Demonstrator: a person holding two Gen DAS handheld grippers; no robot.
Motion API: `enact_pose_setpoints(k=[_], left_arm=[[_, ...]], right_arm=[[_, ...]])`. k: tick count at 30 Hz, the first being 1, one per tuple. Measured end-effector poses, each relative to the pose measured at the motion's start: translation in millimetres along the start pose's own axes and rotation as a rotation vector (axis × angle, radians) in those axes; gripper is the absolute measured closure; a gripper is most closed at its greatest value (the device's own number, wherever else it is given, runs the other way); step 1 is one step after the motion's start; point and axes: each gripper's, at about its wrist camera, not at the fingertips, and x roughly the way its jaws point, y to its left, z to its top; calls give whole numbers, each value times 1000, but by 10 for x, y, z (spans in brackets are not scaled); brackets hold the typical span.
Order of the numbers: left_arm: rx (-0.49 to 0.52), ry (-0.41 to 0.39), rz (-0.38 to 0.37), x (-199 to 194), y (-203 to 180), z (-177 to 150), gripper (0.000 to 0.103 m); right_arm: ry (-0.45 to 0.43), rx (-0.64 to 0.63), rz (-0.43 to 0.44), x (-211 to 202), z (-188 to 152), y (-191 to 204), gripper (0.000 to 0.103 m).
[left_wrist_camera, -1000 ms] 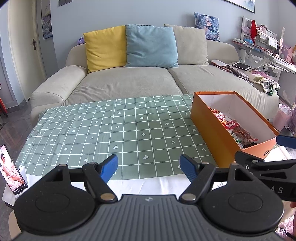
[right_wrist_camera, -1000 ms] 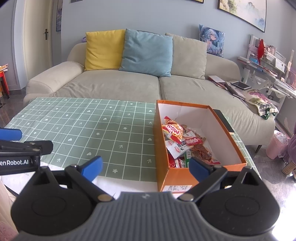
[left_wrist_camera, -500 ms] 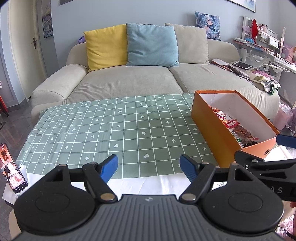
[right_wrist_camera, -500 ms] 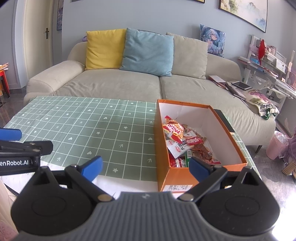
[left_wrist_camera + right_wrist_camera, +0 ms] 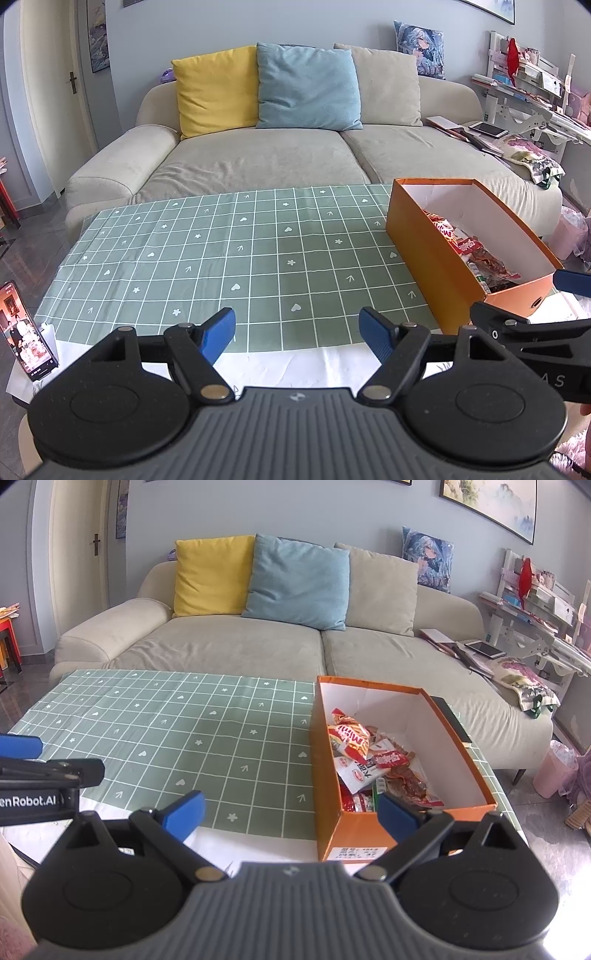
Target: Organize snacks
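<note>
An open orange box (image 5: 327,738) stands at the right of the green checked tablecloth (image 5: 184,734). It holds a pile of red and white snack packets (image 5: 364,757). In the left wrist view the box (image 5: 424,240) is at the right and the packets (image 5: 469,251) show inside it. My left gripper (image 5: 297,330) is open and empty above the near edge of the table. My right gripper (image 5: 291,808) is open and empty, just short of the box's near end. Each gripper shows at the edge of the other's view.
A beige sofa (image 5: 277,158) with yellow, blue and beige cushions stands behind the table. A phone (image 5: 26,330) with a lit screen leans at the table's near left corner. A black object (image 5: 448,716) lies beside the box's right wall. A pink bin (image 5: 554,768) stands on the floor at right.
Both views have drifted very slightly; the grippers stay open and nothing on the table has moved.
</note>
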Motion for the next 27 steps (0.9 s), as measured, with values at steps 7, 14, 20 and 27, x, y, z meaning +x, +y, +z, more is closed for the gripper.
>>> enact_pose_setpoints(k=[7,14,20,27], left_arm=[[-14,13,21,11,29,2,14],[-9,14,29,15,51,8,14],[-11,17,22,15,56,-3,14],[-16,12,20,7,63,-12,14]], right_arm=[[4,0,6,15,-3,-18,6],[13,0,11,45,-15,-24,6],[14,-1,13,48,-16,-28,6],[17,0,14,63,-25,-23,6]])
